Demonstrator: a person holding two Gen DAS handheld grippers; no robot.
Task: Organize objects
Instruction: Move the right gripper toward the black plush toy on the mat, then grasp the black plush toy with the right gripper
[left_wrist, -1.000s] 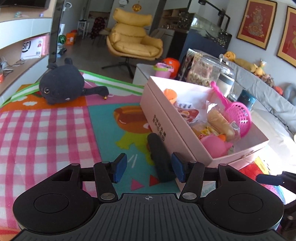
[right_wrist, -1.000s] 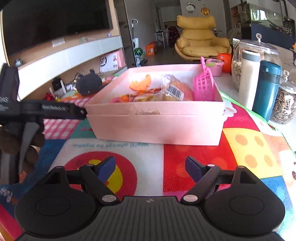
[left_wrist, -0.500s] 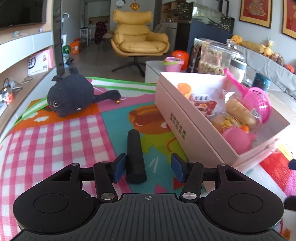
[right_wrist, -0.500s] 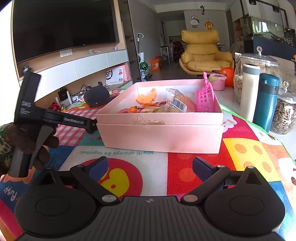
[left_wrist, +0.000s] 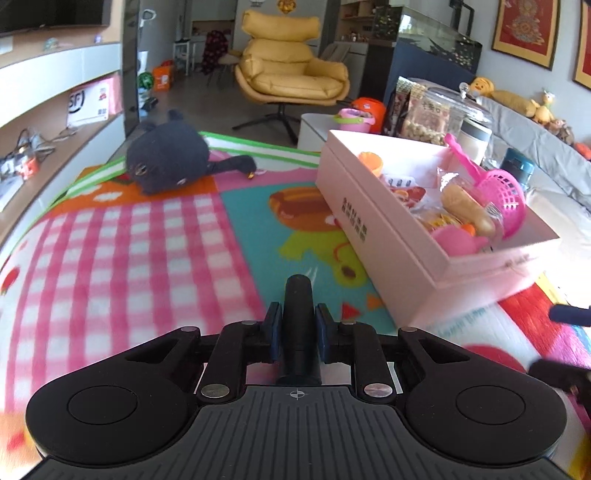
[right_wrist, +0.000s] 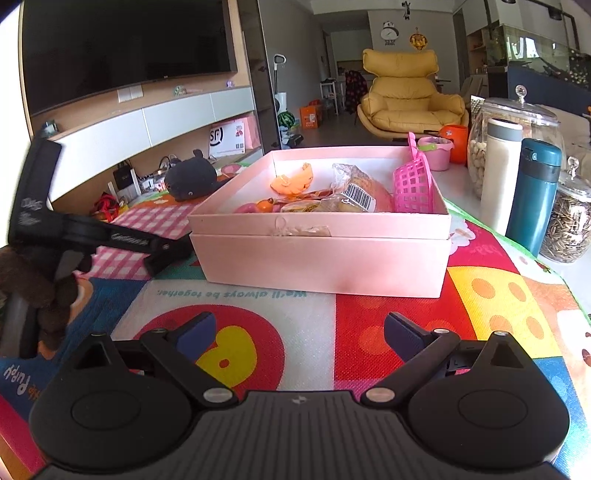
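"SF" on white parcel (right_wrist: 228, 139); "Puppy" on play mat (right_wrist: 314, 332).

Two low wrist views, shared pink box (left_wrist: 406, 236)

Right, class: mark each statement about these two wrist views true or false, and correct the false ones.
1. The left gripper is shut on a black cylinder. True.
2. The right gripper holds a bottle. False: it is open and holds nothing.
3. The pink basket lies in the pink box. True.
4. The plush is inside the box. False: it lies on the mat.
5. The teal flask lies flat. False: it stands upright.
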